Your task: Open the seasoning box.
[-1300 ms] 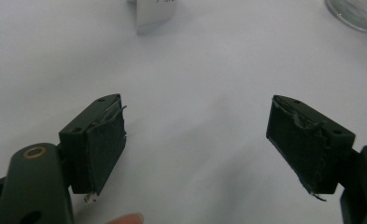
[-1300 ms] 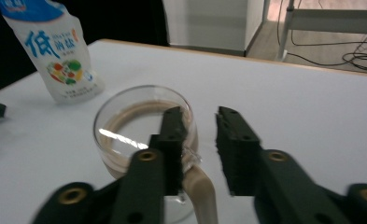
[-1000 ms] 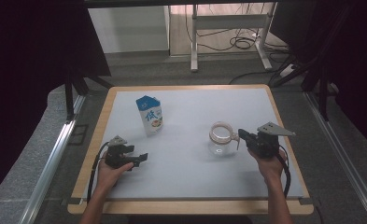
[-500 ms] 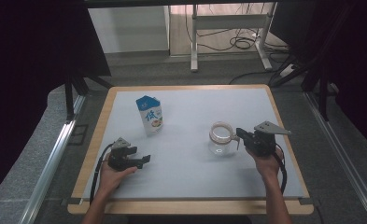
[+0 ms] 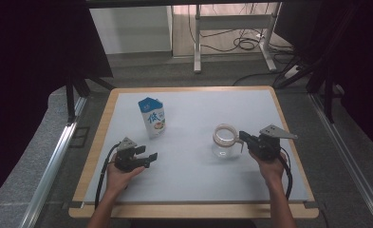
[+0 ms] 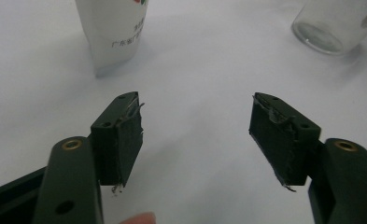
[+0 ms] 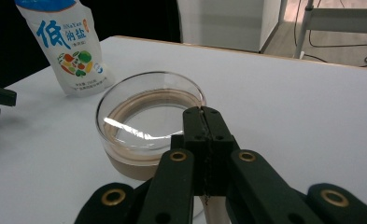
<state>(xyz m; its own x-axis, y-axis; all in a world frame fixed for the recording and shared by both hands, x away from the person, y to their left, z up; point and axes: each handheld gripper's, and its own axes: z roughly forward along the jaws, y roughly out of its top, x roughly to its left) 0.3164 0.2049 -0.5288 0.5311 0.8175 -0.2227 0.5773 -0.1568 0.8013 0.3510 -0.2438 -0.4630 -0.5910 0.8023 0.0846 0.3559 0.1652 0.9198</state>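
A clear glass jug (image 5: 224,141) (image 7: 148,126) with a brownish rim stands right of the table's middle. My right gripper (image 5: 244,137) (image 7: 202,114) is at the jug's right side, jaws pressed together on its handle, tips at the rim. A blue and white salt bag (image 5: 152,117) (image 7: 67,46) stands upright at the back left. My left gripper (image 5: 152,156) (image 6: 195,133) is open near the front left and points right, with bare table between its jaws. The bag (image 6: 113,32) is ahead to its left and the jug (image 6: 333,25) is farther off to its right.
The white table top (image 5: 198,190) has a wooden border (image 5: 193,211). Dark floor, metal rails and a desk frame with cables (image 5: 241,45) lie beyond the far edge. A cable trails from each gripper.
My left gripper has slid a little to the right and forward, towards the bag. The right gripper and the jug have barely moved.
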